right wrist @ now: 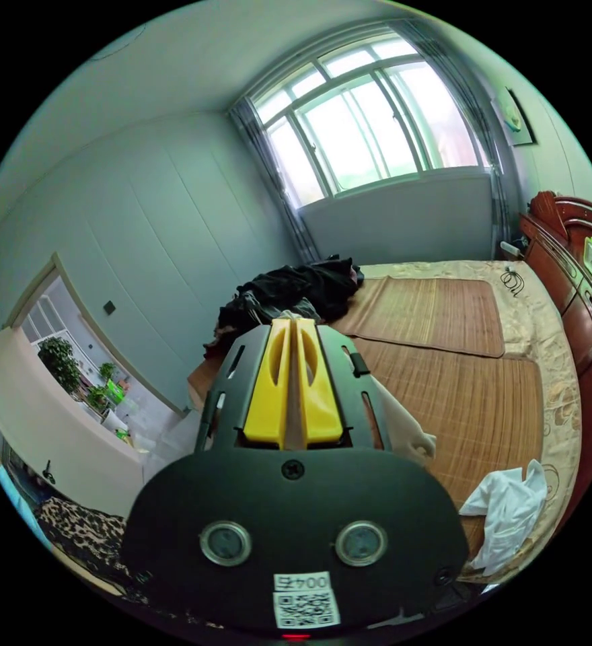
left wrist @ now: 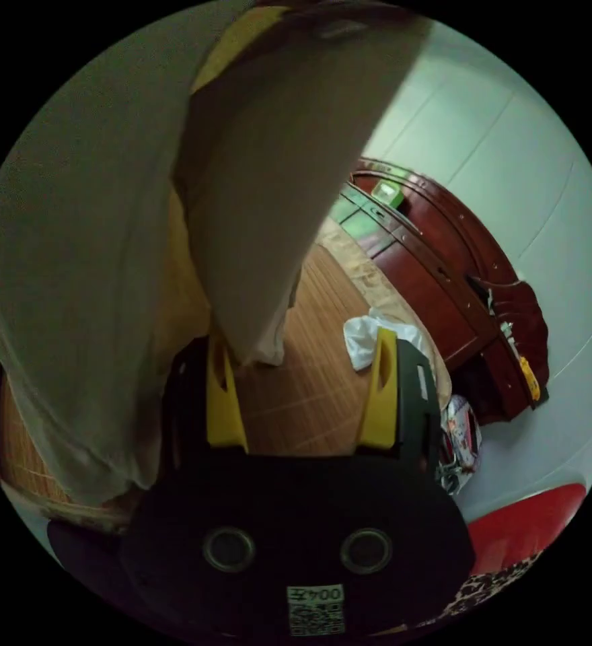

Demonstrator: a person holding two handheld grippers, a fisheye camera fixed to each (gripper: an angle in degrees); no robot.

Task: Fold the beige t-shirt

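Note:
The beige t-shirt (left wrist: 107, 269) hangs in the air in broad folds across the left and top of the left gripper view, its lower edge dangling just by the left jaw. My left gripper (left wrist: 301, 340) is open, and nothing sits between its yellow fingers (left wrist: 380, 390). In the right gripper view my right gripper (right wrist: 292, 326) is shut on the beige t-shirt: a thin strip of cloth shows between the pressed yellow fingers (right wrist: 269, 397). More of the shirt (right wrist: 403, 420) bulges out to the right of the jaws, above the bed.
Below lies a bed covered with brown bamboo mats (right wrist: 471, 397). A crumpled white cloth (right wrist: 508, 511) lies near its edge and a heap of black clothes (right wrist: 296, 289) at the far end. A dark red wooden headboard (left wrist: 444, 269) and a window (right wrist: 377, 128) stand beyond.

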